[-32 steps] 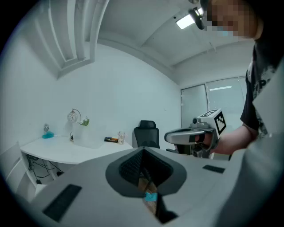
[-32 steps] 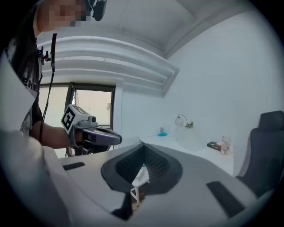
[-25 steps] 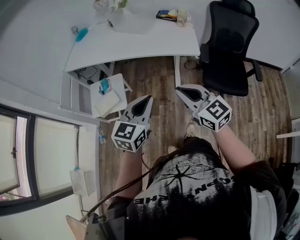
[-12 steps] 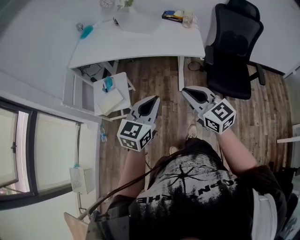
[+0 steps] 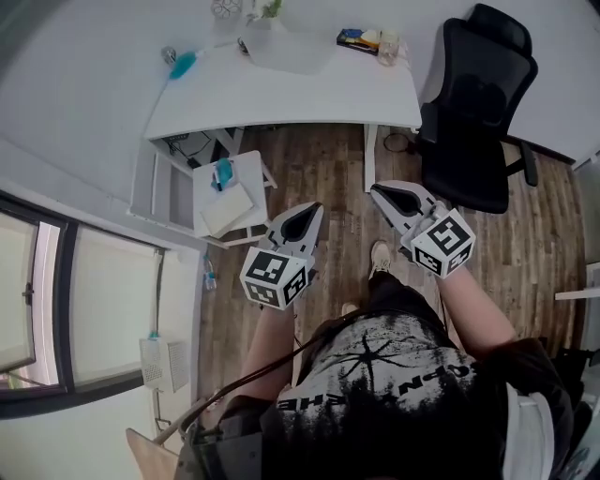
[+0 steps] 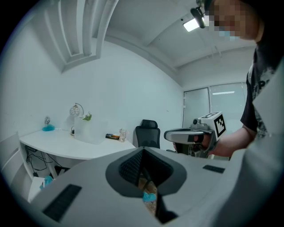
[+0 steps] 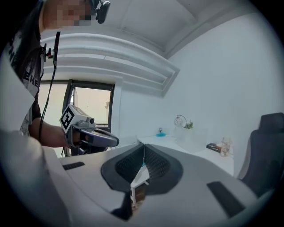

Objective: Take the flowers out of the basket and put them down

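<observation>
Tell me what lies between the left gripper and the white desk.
In the head view, mostly bare wooden floor; a low white side table stands just left of that stretch.

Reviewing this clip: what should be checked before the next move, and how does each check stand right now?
1. Left tool empty: ok, jaws together, nothing between them.
2. Right tool empty: ok, jaws together, nothing held.
3. Jaws open for a grasp: not ok, both are shut.
4. Tools at the desk: not ok, both hang over the wooden floor, short of it.
5. Task items found: cannot tell; a pale container and a green sprig sit at the desk's far edge, too small to identify.
6. Chair out of the way: ok, it stands to the right of the desk.
</observation>
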`<action>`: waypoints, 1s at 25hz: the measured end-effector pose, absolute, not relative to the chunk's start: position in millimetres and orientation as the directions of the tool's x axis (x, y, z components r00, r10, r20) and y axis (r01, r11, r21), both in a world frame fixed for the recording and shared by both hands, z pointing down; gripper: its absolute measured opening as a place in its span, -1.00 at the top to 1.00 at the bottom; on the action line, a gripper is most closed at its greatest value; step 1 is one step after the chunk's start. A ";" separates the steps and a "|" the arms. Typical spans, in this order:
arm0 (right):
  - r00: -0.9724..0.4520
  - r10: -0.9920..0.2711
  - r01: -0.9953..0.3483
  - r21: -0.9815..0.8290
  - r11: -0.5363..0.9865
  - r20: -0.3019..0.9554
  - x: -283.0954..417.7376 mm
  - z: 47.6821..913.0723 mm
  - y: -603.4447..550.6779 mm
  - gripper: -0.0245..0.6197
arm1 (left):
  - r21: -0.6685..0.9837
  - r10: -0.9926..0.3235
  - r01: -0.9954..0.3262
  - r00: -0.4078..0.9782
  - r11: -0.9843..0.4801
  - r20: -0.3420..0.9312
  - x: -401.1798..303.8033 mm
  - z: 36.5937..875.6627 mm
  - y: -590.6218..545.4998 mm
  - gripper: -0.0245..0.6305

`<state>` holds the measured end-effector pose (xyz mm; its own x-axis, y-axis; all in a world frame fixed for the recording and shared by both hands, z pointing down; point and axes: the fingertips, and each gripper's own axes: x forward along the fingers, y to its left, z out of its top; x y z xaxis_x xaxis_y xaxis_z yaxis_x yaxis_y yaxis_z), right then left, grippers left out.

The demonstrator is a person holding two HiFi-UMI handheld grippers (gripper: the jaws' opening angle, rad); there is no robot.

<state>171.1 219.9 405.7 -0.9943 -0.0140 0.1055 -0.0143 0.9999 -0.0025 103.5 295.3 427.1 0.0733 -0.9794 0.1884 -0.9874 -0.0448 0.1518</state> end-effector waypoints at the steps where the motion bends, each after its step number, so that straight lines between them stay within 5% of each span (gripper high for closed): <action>1: -0.994 -0.009 -0.009 0.003 1.000 0.112 166.3 407.2 218.1 0.87 | 0.154 -0.979 -0.987 0.074 -0.045 0.191 100.7 428.1 292.0 0.89; 25: -0.970 0.164 0.181 0.085 0.980 0.180 39.5 430.5 46.0 0.87 | 0.173 -0.970 -0.983 -0.021 0.064 0.240 -1.1 447.0 105.0 0.89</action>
<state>39.5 46.0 430.5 -0.9700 0.1636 0.1800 0.1810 0.9798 0.0850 -1.1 105.0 447.0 -0.0206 -0.9705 0.2403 -0.9828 0.0638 0.1733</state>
